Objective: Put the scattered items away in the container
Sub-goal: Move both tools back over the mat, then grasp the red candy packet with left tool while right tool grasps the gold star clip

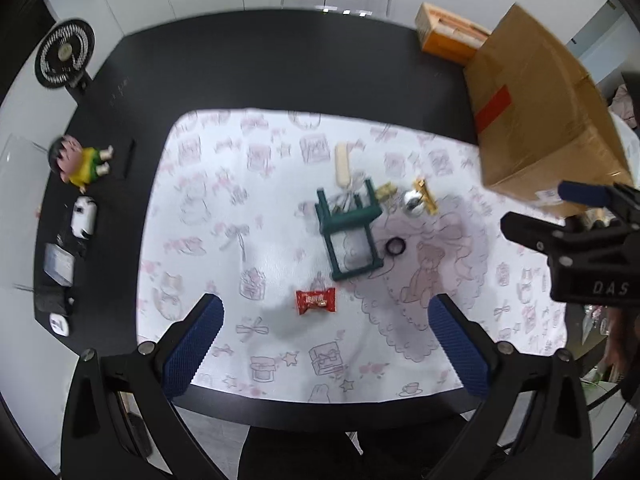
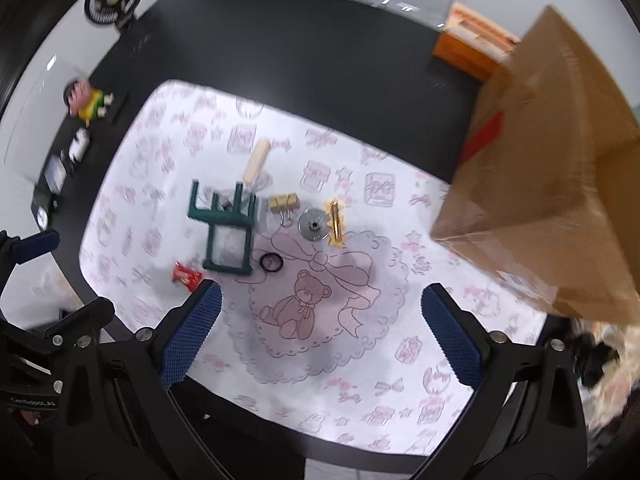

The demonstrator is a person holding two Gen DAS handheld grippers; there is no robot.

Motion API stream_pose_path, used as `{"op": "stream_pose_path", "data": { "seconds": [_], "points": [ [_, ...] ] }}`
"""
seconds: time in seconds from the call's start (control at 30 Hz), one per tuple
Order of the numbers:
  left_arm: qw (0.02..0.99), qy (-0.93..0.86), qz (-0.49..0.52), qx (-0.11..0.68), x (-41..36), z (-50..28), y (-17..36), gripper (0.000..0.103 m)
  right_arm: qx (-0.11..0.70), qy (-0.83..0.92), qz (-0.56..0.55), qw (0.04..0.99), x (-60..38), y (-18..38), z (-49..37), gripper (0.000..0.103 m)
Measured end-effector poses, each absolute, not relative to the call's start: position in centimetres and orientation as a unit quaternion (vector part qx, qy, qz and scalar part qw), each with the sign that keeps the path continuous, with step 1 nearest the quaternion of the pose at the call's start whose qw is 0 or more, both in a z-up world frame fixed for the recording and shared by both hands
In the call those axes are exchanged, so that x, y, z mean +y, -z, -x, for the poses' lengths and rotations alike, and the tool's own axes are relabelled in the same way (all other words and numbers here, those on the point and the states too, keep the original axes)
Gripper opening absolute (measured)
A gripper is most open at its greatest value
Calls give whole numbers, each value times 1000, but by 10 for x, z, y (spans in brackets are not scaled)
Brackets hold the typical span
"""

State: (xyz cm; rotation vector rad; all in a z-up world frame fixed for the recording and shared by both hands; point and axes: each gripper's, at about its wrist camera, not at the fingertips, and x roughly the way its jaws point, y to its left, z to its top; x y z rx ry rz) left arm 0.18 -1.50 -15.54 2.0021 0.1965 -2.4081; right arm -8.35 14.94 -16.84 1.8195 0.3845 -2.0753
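On the patterned cloth (image 2: 400, 368) you have one green rack (image 2: 226, 226), one red sweet wrapper (image 1: 315, 301), one black ring (image 2: 271, 261), one cream stick (image 2: 256, 163), one binder clip (image 2: 283, 203), one silver disc (image 2: 313, 225) and one gold bar (image 2: 335, 219) on a yellow card. At the far right you have two boxes: one big brown carton (image 2: 560, 184) and one orange box (image 1: 448, 36). On the left of the black table (image 1: 280, 64) you have one fan (image 1: 64, 54), one doll (image 1: 78, 160) and one white case (image 1: 84, 216).
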Motion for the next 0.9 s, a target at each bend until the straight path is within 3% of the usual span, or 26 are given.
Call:
{"op": "stream_pose_path", "data": {
  "seconds": [0.17,0.4,0.53,0.77,0.9],
  "points": [
    [15,747,-660,78,-15,-6,199,83,148,710,-658,200,149,215,90,91],
    [37,725,-678,109,-20,-12,256,82,160,695,-668,214,153,266,99,85],
    [47,711,-693,106,-19,-13,285,70,169,690,-668,220,156,283,106,79],
    [66,710,-694,99,-19,-14,302,67,175,686,-668,231,157,297,112,71],
    [65,711,-695,90,-17,-12,304,51,174,684,-668,235,155,301,119,63]
  ]
}}
